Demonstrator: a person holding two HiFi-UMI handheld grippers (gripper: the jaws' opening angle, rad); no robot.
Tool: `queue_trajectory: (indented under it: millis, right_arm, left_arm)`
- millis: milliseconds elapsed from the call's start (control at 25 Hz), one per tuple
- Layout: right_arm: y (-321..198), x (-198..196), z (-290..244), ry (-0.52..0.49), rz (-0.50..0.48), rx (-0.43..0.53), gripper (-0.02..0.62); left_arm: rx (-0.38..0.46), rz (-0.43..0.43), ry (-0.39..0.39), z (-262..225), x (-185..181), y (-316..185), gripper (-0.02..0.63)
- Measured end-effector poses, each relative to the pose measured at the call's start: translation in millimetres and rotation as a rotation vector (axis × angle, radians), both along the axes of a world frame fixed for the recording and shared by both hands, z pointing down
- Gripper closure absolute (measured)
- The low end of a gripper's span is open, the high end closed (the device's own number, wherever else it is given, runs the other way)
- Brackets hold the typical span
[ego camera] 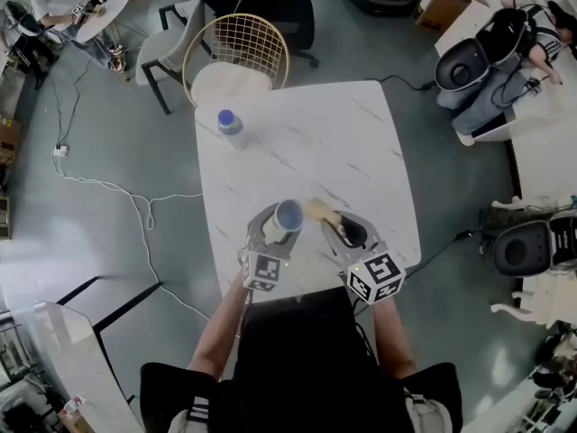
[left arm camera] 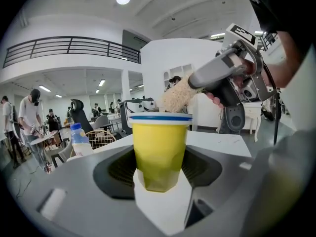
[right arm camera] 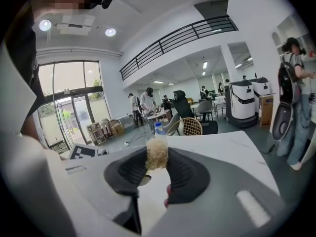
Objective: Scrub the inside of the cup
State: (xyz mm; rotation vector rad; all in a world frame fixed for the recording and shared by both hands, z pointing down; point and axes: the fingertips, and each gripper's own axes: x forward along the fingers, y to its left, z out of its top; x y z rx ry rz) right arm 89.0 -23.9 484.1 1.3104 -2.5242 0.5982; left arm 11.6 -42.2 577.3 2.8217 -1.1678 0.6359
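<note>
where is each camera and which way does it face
Head view: on the head, facing down at the table; forearms show.
Left gripper view: on the left gripper, along its jaws, shut on the cup.
Right gripper view: on the right gripper, along its jaws, shut on the brush.
Shared: all see the bottle.

Left gripper clasps the cup over the table's near edge; right gripper holds a brush beside its rim. Bottle at the far left corner.
</note>
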Motion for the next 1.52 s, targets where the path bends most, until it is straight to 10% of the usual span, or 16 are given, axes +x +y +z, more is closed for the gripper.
queue_trajectory:
  millis: [680,1520]
  right_arm:
    - [-73,69,28,0.041,0.226,0.071,0.485]
    - [-127,103,99,0.054,0.204,-0.079,0.485]
  left_arm:
    - [-0.027,-0.044,0.130,18,29,-64,0.328]
    - [-0.151,-0.125,0.014,123,55,-151,0.321]
